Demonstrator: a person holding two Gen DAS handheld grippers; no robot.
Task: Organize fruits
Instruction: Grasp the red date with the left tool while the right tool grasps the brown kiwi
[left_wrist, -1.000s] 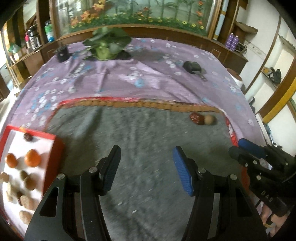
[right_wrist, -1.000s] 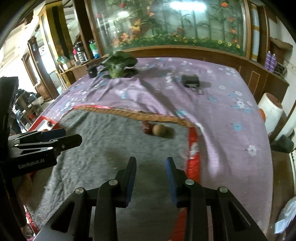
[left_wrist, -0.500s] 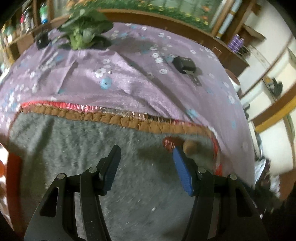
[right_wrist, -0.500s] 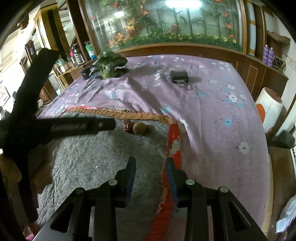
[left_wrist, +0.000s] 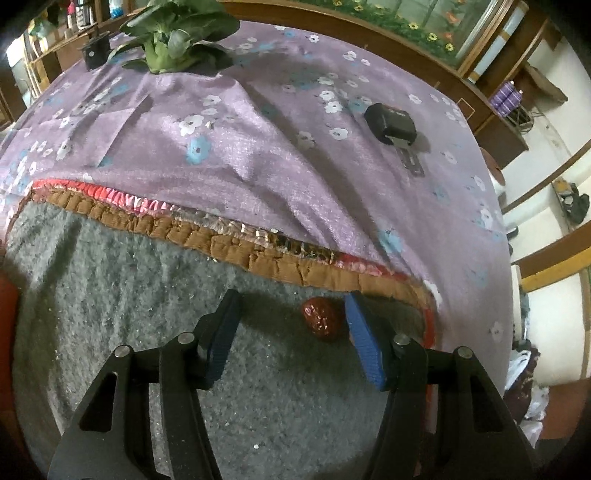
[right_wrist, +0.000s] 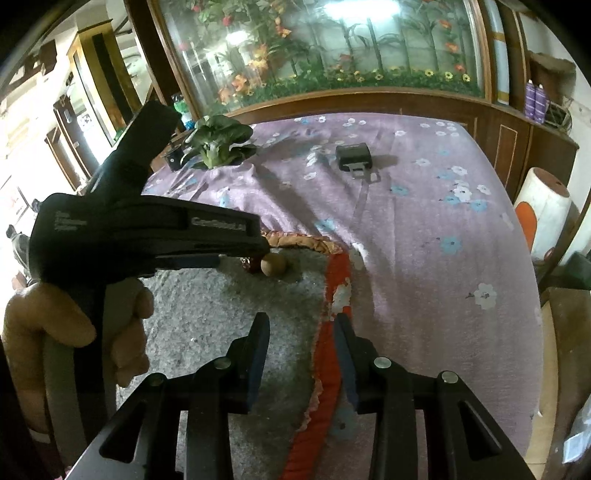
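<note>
A dark red wrinkled fruit lies on the grey mat near its brown border. It sits between the fingers of my left gripper, close to the right blue pad and far from the left one. The jaws are closing and do not press on it. A round brown fruit lies right beside the red fruit; in the left wrist view the right finger hides it. My right gripper hangs open over the mat's red edge, with no fruit between its fingers.
A purple flowered cloth covers the table beyond the mat. On it lie a leafy green vegetable, a black device and a small black pot. A hand holds the left gripper. A white roll stands off the table's right side.
My left gripper has swung right, away from the red tray of fruits, and come down over the two fruits. Its jaws have narrowed. The right gripper has hardly moved.
</note>
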